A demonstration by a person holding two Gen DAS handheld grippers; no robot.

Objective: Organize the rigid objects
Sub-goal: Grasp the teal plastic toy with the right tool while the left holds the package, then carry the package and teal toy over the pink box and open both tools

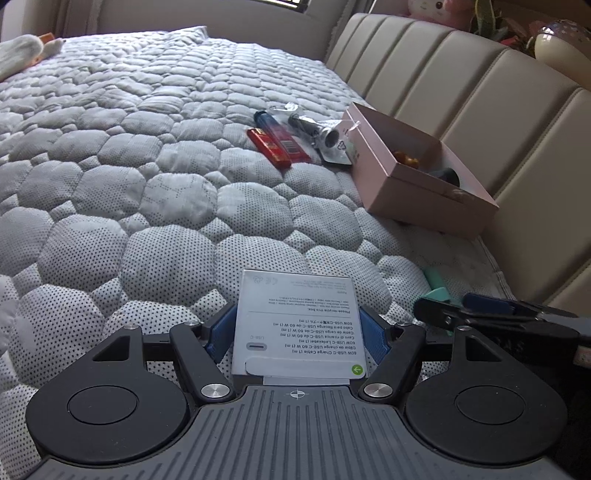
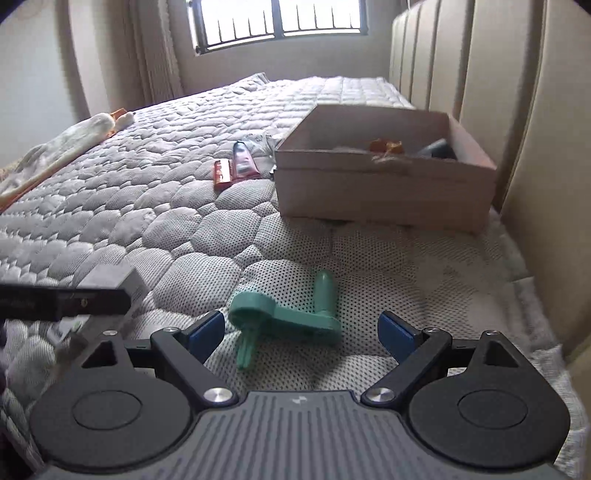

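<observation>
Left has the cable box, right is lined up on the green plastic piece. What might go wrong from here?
1. The green plastic piece lies askew on the soft quilt between the open right gripper fingers; closing on its thin arm may twist or pop it out.
2. The left gripper pinches the white cable box only near its rear end, so it may pivot while carried.
3. The pink box already holds items; a drop may land on them.

You have a bed under a grey hexagon-quilted mattress cover (image 2: 155, 206), a beige padded channel-stitched headboard (image 2: 461, 55) along its right edge, a barred window (image 2: 280, 22) admitting daylight at the far end, and pale plain walls (image 2: 33, 74).
</observation>
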